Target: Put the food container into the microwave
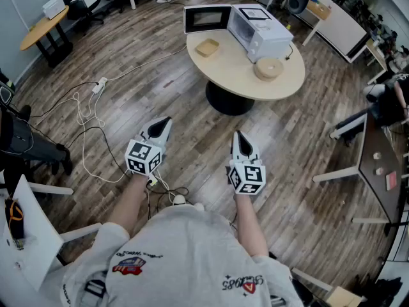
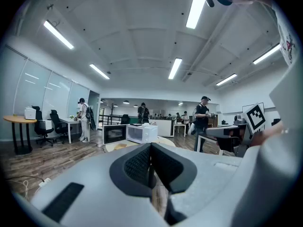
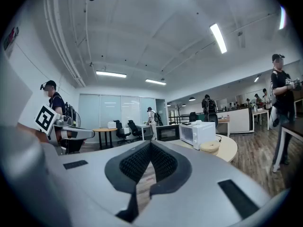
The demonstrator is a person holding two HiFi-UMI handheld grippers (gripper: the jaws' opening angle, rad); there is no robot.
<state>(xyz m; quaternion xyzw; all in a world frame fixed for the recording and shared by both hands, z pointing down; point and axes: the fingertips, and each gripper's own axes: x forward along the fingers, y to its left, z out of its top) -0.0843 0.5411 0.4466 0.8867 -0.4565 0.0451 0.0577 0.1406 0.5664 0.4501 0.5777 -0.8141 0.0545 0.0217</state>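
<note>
- Both tongs are held low in front of me, roughly level. The left gripper (image 1: 161,125) has its jaws pressed together with nothing between them. The right gripper (image 1: 238,137) is likewise closed and empty.
- The food container (image 1: 207,47), a tan square tray, sits on the round table (image 1: 238,77), well ahead of both tongs and just beside the open microwave door (image 1: 207,19).
- The microwave (image 1: 259,31) is white, and with its door swung wide, no door work looks needed.
- My read of the step: walk up, open one set of jaws before arriving, pinch a side wall of the tray, keep it flat and slide it into the cavity.
- The left tong looks the better placed, since the tray lies on that side.
- A round tan lidded dish (image 1: 268,68) stands near the table's front edge, clear of the tray.
- Loose floor cables (image 1: 89,117) and a power strip (image 1: 99,85) lie to the left of my path, a trip risk.
- There are desks and people farther off.
</note>
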